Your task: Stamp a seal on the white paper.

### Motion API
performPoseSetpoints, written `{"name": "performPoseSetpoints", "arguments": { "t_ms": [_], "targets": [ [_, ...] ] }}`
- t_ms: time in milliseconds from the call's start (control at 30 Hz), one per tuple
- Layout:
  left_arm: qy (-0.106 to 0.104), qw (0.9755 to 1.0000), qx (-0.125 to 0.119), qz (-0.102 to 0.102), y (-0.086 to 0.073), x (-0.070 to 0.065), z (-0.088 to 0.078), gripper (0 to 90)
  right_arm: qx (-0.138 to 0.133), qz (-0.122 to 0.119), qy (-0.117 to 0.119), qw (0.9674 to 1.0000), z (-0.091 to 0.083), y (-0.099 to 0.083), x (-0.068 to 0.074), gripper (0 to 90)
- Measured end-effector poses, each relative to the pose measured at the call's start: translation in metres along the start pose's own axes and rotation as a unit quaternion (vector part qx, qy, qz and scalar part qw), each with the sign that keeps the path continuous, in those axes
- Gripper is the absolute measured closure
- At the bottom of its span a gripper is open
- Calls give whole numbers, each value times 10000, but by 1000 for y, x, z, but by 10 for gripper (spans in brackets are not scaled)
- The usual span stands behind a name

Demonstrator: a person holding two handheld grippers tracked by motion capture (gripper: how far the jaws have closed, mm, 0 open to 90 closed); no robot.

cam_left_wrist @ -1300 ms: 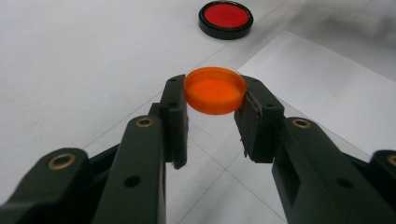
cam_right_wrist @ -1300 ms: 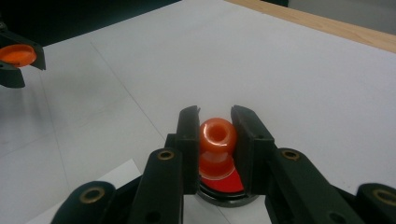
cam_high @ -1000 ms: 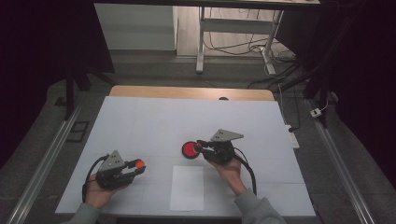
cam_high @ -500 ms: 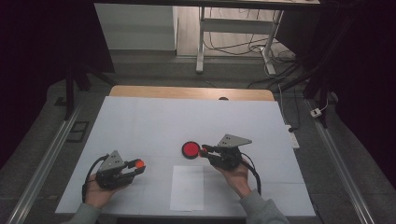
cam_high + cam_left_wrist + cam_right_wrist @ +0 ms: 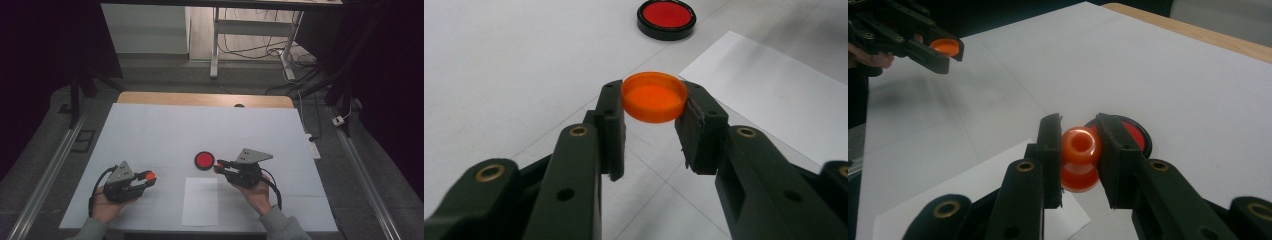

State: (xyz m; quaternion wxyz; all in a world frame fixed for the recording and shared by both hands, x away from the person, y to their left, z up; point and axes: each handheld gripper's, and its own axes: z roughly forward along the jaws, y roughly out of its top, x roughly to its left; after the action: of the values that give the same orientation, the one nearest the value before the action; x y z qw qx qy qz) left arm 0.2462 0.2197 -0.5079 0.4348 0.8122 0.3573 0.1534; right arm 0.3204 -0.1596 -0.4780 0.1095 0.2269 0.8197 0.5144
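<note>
Rightward from the red disc [image 5: 204, 160] slid the right gripper [image 5: 218, 166], clenched on an orange bottle [image 5: 1079, 157], while the left gripper [image 5: 149, 176] gripped an orange cap [image 5: 654, 96] left of the disc, above the white table [image 5: 150, 130].

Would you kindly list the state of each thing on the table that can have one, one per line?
Orange cap: off its stamp, open side up, clamped in the left tool.
Orange stamp: uncapped, clamped in the right tool, beside the ink pad.
Ink pad: lid off, red surface showing, flat on the table.
Paper: flat, blank as far as can be seen.
</note>
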Motion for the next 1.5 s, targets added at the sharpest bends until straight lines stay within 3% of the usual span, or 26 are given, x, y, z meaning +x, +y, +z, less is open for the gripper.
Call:
{"name": "performPoseSetpoints", "arguments": {
  "t_ms": [833, 1500],
  "targets": [
    [-24, 10000, 24, 22, 0, -1, 2, 653, 309, -196, 590, 9976, 17, -9, 31, 721],
    [-25, 10000, 35, 23, -1, -1, 2, 653, 496, -310, 725, 9957, 26, -13, 39, 721]
  ]
}}
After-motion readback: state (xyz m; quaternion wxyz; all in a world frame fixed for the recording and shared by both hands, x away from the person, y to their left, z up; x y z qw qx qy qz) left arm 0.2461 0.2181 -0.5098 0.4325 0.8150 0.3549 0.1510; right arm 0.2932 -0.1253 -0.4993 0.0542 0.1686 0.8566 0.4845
